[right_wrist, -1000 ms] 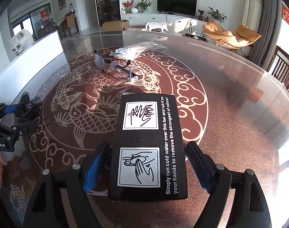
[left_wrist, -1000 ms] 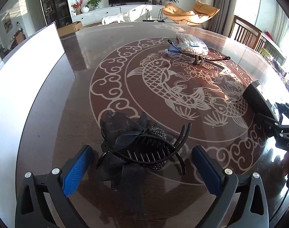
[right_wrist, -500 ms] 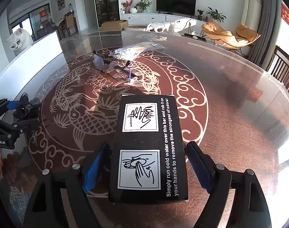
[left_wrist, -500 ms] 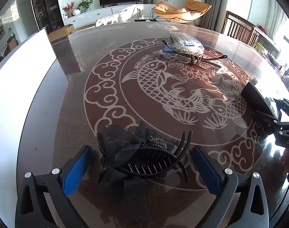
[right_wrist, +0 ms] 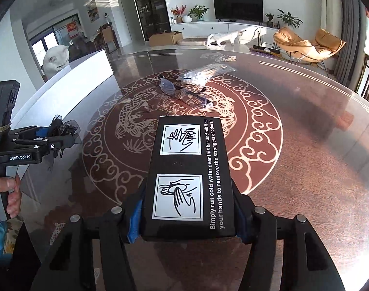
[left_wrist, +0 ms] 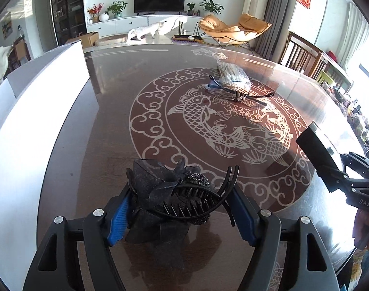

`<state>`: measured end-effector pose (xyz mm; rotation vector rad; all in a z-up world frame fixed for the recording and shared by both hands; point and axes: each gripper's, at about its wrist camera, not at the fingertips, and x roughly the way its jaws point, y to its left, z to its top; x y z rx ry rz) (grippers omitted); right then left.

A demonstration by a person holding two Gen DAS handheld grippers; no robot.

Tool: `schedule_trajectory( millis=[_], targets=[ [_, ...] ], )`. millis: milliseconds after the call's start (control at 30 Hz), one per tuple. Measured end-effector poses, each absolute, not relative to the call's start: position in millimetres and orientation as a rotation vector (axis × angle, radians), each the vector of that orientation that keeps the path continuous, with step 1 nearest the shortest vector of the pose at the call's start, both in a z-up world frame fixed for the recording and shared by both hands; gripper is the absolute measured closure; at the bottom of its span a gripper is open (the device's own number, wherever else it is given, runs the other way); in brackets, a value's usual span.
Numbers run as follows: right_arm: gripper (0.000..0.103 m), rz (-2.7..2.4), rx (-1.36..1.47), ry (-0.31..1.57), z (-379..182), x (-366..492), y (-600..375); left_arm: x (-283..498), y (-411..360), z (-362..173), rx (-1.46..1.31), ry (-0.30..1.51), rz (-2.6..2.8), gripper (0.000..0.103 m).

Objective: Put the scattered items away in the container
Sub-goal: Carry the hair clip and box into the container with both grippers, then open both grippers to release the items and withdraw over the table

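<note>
The hair clip (left_wrist: 174, 198), black with a gauze bow, is caught between the blue pads of the left gripper (left_wrist: 182, 208); the jaws are closing and the pads are pressed against both its ends. It is held just above the table (left_wrist: 111, 126), its shadow seen on the glass below.

The black box (right_wrist: 189, 174), printed with hand-washing drawings, is clamped between the pads of the right gripper (right_wrist: 188, 215), whose jaws are closing too. The box is tilted up off the table, over the near rim of the carp medallion (right_wrist: 182, 131).

The white container (left_wrist: 34, 111) is seen along the table's left edge, beside the clip. At the far side of the medallion the bag of cotton swabs (left_wrist: 231, 76) and the glasses (left_wrist: 240, 94) are left lying, touching one another, well apart from both grippers.

A hand (right_wrist: 4, 196) is wrapped around the left gripper's handle. A white cat (right_wrist: 55, 59) is spotted behind the container; another cat (left_wrist: 145, 30) is seen on the floor beyond the table.
</note>
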<state>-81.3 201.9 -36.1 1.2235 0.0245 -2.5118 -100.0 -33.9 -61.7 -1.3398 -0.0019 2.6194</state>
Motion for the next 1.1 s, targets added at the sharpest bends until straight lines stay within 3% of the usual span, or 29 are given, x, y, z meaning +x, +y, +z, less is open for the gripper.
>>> schedule_trajectory(
  millis=[300, 500, 733, 1100],
  targets=[
    [0.044, -2.299, 1.044, 0.002, 23, -89, 77, -53, -151, 28, -1.247, -0.049, 2.826, 0.03],
    [0.044, -2.157, 0.899, 0.094, 79, -99, -45, -35, -264, 57, -1.289, -0.12, 3.012, 0.03],
    [0.044, -2.013, 0.861, 0.223, 102, -112, -182, -34, -354, 43, -1.421, -0.308, 3.035, 0.03],
    [0.043, -1.86, 1.084, 0.407, 31, -140, -302, -60, -402, -18, -1.667, -0.537, 2.9, 0.028]
  ],
)
